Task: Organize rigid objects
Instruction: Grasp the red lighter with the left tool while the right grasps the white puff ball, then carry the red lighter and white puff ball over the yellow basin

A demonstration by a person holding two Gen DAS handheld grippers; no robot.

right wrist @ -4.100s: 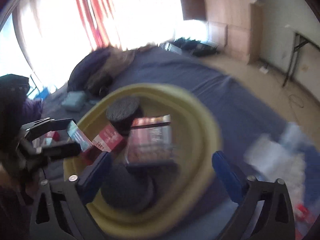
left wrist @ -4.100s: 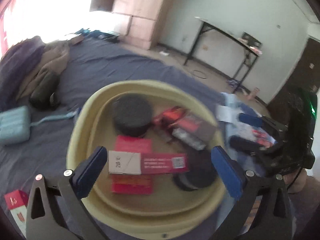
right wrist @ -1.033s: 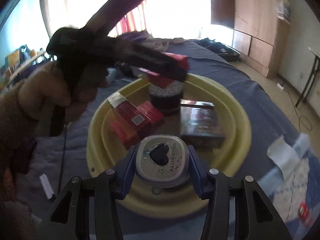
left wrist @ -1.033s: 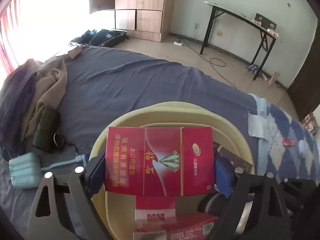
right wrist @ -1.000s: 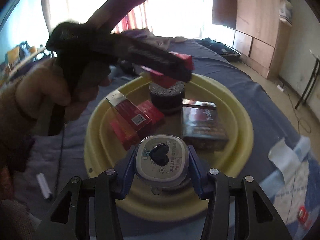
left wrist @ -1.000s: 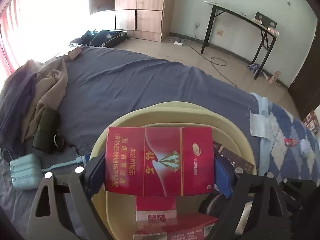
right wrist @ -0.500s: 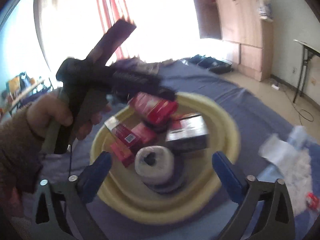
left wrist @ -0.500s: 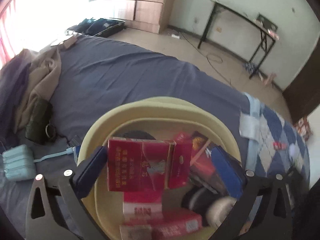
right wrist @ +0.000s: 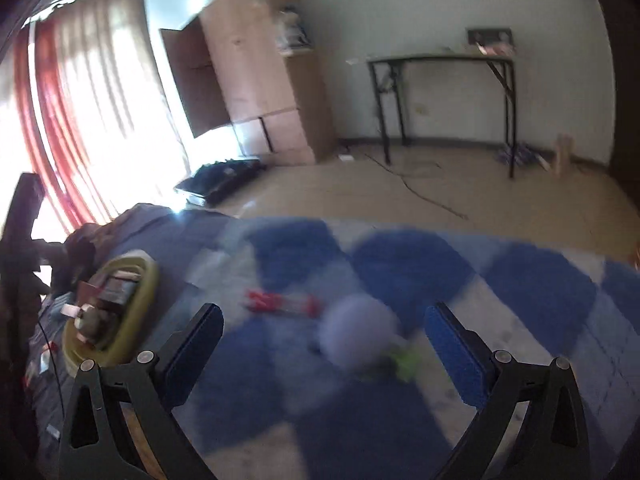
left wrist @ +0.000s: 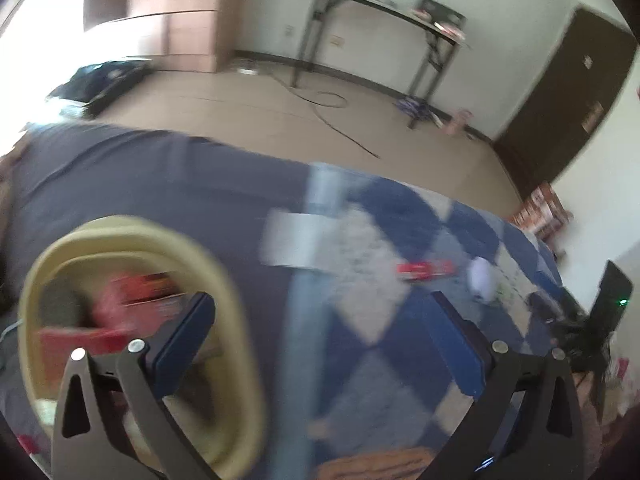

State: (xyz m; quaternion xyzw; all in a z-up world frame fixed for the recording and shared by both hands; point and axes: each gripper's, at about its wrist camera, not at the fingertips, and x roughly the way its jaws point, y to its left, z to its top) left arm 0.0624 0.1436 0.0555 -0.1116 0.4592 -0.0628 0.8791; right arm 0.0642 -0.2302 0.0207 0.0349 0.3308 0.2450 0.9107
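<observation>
Both views are motion-blurred. A yellow basin (left wrist: 240, 320) holding several red boxes (left wrist: 132, 300) sits at the lower left of the left wrist view; it also shows at the far left of the right wrist view (right wrist: 148, 276). My left gripper (left wrist: 324, 340) is open and empty, to the right of the basin over the checked blanket. My right gripper (right wrist: 320, 344) is open and empty above a pale round object (right wrist: 356, 336) and a flat red box (right wrist: 280, 302) on the blanket. The same red box (left wrist: 424, 270) and pale object (left wrist: 480, 278) show in the left wrist view.
The bed has a dark blue sheet (left wrist: 140, 172) and a blue-and-white checked blanket (right wrist: 440, 280). A small green item (right wrist: 404, 360) lies by the pale object. A black-legged table (right wrist: 440, 92), wooden cabinet (right wrist: 260, 80) and cable-strewn floor lie beyond the bed.
Both grippers let go of their loads into the basin, the red box and the round tin. Both have since swung right, away from the basin toward the checked blanket.
</observation>
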